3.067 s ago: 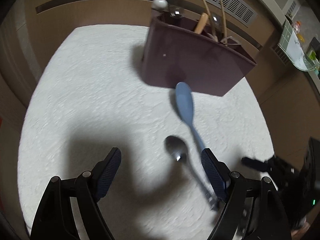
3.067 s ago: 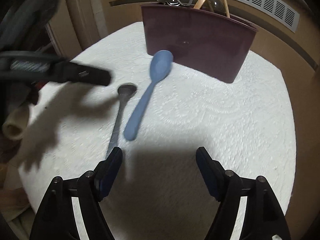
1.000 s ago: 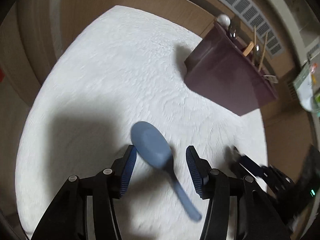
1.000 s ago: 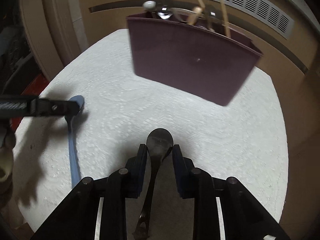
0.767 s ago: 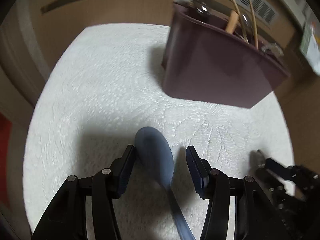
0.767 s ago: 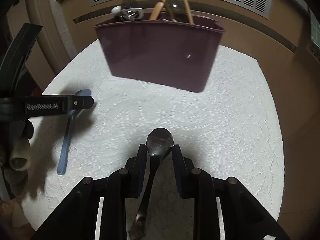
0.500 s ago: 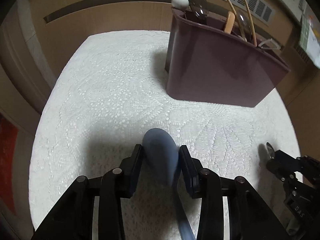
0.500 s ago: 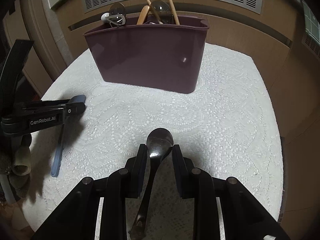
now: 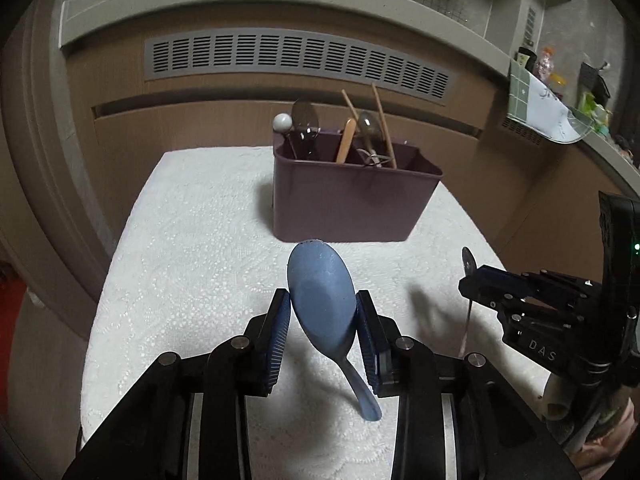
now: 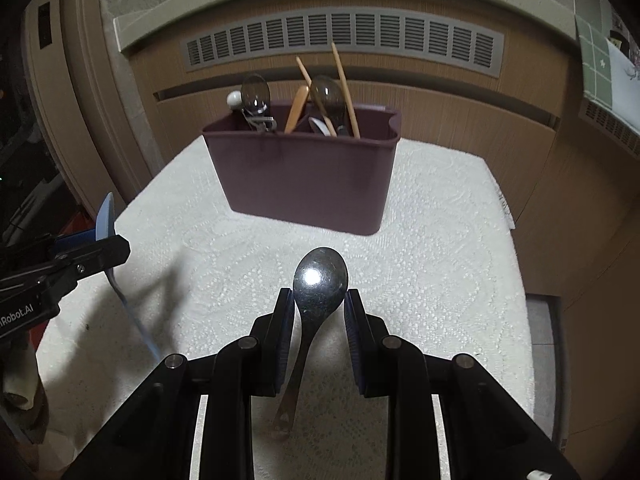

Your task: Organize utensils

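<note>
Two spoons are held above the white-clothed surface (image 9: 192, 240), one per gripper. The left gripper (image 9: 322, 322) is closing its fingers on the blue spoon (image 9: 322, 296); the right gripper (image 10: 319, 318) clamps the metal spoon (image 10: 320, 276). Both bowls point toward the one maroon caddy (image 10: 304, 176), handles trailing back and down.

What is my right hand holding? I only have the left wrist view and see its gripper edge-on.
Observer: A metal spoon, bowl clamped in the right gripper, handle hanging down.
Operator: Is the caddy's right section free?
Observer: No. In the maroon caddy it holds chopsticks, a spoon and a white utensil.
Operator: Does my blue spoon look secure?
Observer: From the right wrist, the blue spoon hangs clear of the white cloth in the left gripper, whose jaws are closing.
</note>
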Available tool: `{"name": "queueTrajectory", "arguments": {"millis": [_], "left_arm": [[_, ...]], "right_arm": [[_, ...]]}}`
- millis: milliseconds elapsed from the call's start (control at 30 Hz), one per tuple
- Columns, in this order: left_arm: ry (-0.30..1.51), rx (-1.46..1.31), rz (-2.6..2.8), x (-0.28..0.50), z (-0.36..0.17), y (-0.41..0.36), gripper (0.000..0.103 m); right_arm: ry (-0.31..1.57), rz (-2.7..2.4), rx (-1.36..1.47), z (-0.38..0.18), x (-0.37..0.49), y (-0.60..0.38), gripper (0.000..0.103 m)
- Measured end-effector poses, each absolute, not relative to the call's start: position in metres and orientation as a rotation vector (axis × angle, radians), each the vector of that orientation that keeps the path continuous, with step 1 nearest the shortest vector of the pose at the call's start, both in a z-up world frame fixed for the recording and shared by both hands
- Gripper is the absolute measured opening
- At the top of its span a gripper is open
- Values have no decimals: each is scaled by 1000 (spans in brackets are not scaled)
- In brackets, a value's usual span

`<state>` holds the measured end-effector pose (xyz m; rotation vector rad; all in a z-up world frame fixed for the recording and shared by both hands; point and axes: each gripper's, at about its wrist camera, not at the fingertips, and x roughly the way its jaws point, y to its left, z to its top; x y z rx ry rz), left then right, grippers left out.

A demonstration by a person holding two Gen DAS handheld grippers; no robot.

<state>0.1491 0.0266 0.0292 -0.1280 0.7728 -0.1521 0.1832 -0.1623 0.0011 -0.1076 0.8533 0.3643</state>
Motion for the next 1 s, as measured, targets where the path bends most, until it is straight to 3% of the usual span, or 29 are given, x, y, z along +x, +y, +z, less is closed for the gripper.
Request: {"name": "queueTrajectory", "arguments": {"millis": [233,267,300,867,933,967,1000], "left_arm": [[743,-124,-155,151,41,27,26],[740,-124,-155,151,42,27,22],[738,-125,-157,150,43,28,22],[718,-135,-171,143,56,31,12],[712,-137,-174,141,58,32,12],[709,-141,-176,140,58,31,12],[707,-145,-180,139,58,31,12]], "right_arm": [[802,359,-112,21,177,-163,23],[796,356,-110,24,176,-164,19],[794,358,-109,25,176,-164,0],[789,351,-108,35,177,-181,2],[808,303,-114,28,182,-192,9],[823,287,-109,23,185,-198,28],[845,260,-94,15,188,-206,58]]}}
